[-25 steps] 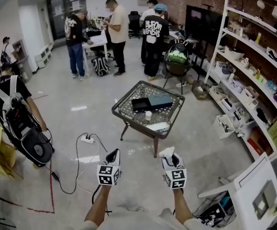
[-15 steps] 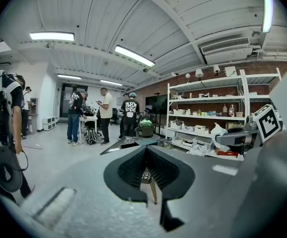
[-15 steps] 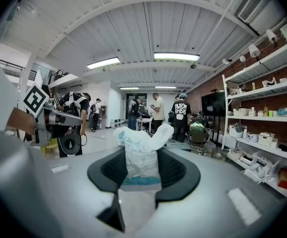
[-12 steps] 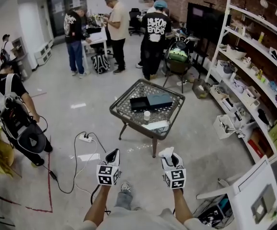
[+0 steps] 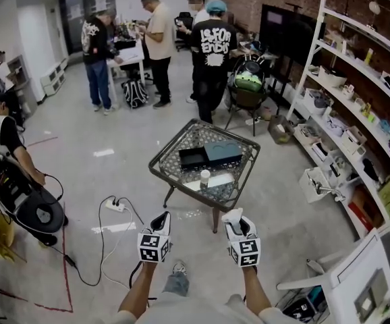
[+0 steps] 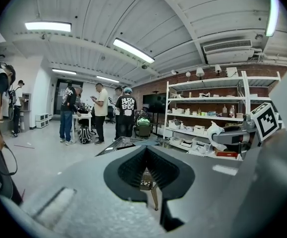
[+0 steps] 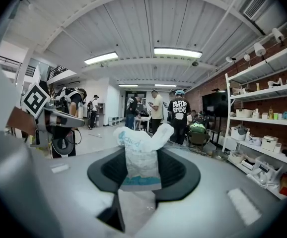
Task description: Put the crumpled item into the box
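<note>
My right gripper (image 5: 235, 219) is shut on the crumpled item (image 7: 140, 155), a white wad with blue print that sticks up between its jaws (image 5: 233, 214). My left gripper (image 5: 159, 220) is beside it, shut, with nothing in it; in the left gripper view (image 6: 145, 150) only a table leg shows through the slit. Both hover over the floor, short of the small glass-topped table (image 5: 170, 172). On the table stands a black open box (image 5: 193, 157) with a grey-blue lid (image 5: 223, 152) beside it, and a small white cup (image 5: 205, 177).
A power strip and cables (image 5: 115, 205) lie on the floor at the left. Shelving (image 5: 357, 127) lines the right wall, with a white desk (image 5: 357, 268) at bottom right. Several people stand behind the table; one person (image 5: 6, 174) bends over gear at the left.
The table has drawn nearer and sits lower in the head view. Both grippers moved forward together, keeping their places and their grip. The person at the left shifted further left.
</note>
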A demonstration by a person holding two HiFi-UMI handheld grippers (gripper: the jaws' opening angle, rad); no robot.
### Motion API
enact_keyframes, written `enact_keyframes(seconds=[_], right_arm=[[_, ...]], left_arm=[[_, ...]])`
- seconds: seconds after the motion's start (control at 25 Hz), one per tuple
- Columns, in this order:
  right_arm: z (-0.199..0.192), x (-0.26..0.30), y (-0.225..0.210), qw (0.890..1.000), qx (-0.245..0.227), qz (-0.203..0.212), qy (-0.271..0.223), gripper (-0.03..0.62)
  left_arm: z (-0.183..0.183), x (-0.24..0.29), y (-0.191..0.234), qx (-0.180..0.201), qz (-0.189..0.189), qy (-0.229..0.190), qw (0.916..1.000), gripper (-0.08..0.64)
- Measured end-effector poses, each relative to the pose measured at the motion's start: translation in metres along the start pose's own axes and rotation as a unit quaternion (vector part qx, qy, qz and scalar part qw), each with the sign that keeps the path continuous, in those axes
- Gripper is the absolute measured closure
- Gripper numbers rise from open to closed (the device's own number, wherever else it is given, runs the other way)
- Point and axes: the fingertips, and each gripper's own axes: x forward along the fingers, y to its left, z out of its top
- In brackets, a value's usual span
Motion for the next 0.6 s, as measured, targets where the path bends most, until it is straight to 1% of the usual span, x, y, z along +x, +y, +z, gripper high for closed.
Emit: enact_keyframes(seconds=[0.2,0.4,0.6], right_arm=[[0.019,0.06,-0.014,1.0,0.001,-0.007,0.005,0.44],[0.044,0.127,-0.027,1.0,0.001,-0.016,0.0,0.44],[0.06,0.184,-0.035,1.0,-0.004,-0.025,-0.004,0.44]], left_arm=[[0.024,0.054,0.035,-0.001,-0.011,-0.001,0.9999,0.554],[0.049,0.108,0.081,-0.001,-0.019,-0.006,0.9998,0.555],[0.067,0.153,0.123,0.001,-0.025,-0.012,0.9996,0.555]])
